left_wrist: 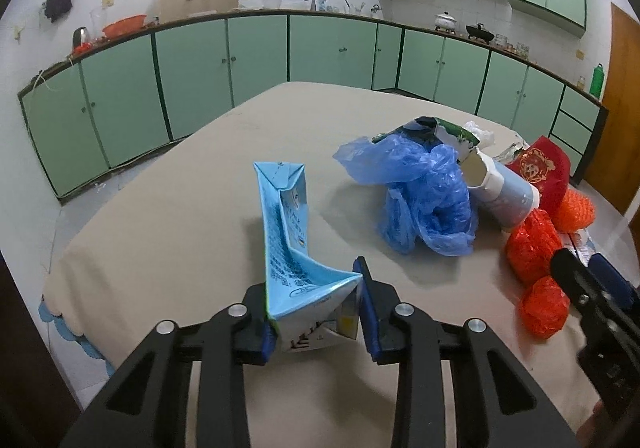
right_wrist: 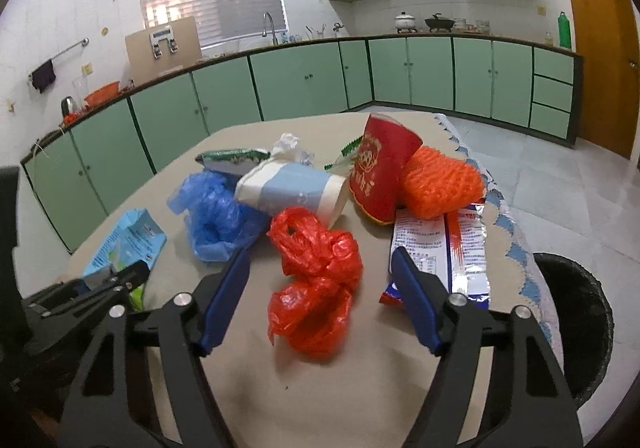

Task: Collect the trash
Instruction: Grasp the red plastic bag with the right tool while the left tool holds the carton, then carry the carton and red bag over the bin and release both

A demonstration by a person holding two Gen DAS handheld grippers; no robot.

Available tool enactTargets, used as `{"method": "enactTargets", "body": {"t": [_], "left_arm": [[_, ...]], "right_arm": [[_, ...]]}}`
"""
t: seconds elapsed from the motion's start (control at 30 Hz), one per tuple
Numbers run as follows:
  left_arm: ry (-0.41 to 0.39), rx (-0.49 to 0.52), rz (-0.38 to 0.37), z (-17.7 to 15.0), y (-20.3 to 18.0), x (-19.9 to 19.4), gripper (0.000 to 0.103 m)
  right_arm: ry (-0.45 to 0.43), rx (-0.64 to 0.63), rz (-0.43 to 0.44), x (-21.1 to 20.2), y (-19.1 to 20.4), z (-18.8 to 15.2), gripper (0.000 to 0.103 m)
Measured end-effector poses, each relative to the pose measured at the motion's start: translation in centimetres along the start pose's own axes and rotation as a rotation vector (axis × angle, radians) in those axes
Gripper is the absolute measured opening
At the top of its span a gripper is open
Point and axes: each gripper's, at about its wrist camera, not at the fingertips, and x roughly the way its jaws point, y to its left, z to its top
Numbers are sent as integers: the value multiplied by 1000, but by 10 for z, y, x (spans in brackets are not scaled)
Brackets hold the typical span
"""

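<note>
A crushed light-blue drink carton [left_wrist: 284, 232] stands tilted on the beige table [left_wrist: 180, 228], and my left gripper [left_wrist: 310, 280] is shut on its lower end. The carton [right_wrist: 128, 240] and the left gripper [right_wrist: 112, 280] also show at the left of the right wrist view. My right gripper [right_wrist: 320, 254] is open, its blue pads on either side of a crumpled red plastic bag [right_wrist: 316, 280] without touching it. In the left wrist view the red bag [left_wrist: 532, 244] and the right gripper [left_wrist: 580, 280] sit at the right edge.
Behind lie a blue plastic bag [right_wrist: 216, 216], a white and blue paper cup [right_wrist: 292, 188], a red paper tub [right_wrist: 380, 168], an orange net [right_wrist: 440, 184] and a printed wrapper [right_wrist: 440, 248]. A black bin [right_wrist: 576, 312] stands right of the table. Green cabinets line the walls.
</note>
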Motion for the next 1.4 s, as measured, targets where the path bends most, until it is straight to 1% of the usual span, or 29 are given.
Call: {"method": "enactTargets", "body": {"t": [0.2,0.27,0.33,0.37,0.4,0.5,0.6,0.8,0.9,1.03,1.13,1.27,1.4], "left_arm": [[-8,6,-13,-2,4,3,33],[-7,3,-19,-2,7,4,33],[-7,-1,-23,-3,9,4,33],[-6,-2,-24,-3,9,4,33],[-7,-4,-23,-3,10,4,33],[-11,-18,-18,-1,11,0,33],[-24,-30,-19,4,13,-6,33],[-93,-34,-37,14,12,-31,33],[-126,-25,-63,19,6,-46,33],[-172,2,-103,26,-8,-62,33],[-195,30,-152,30,-23,-74,33],[-215,82,-234,36,-53,-86,33],[-212,132,-320,39,-85,-90,33]], "right_arm": [[17,-7,-19,12,1,-2,55],[38,-13,-24,17,2,-3,48],[69,-15,-15,23,3,-6,38],[74,-20,-14,24,4,-7,34],[78,-28,-12,24,5,-8,29],[87,-36,8,23,7,-6,21],[67,-56,35,12,11,0,20],[10,-54,61,-17,10,18,20],[-12,-41,54,-31,2,27,20],[-44,-16,21,-50,-16,37,20],[-68,7,-5,-63,-33,44,20],[-101,27,-53,-81,-57,49,20],[-125,60,-96,-97,-82,52,20]]}}
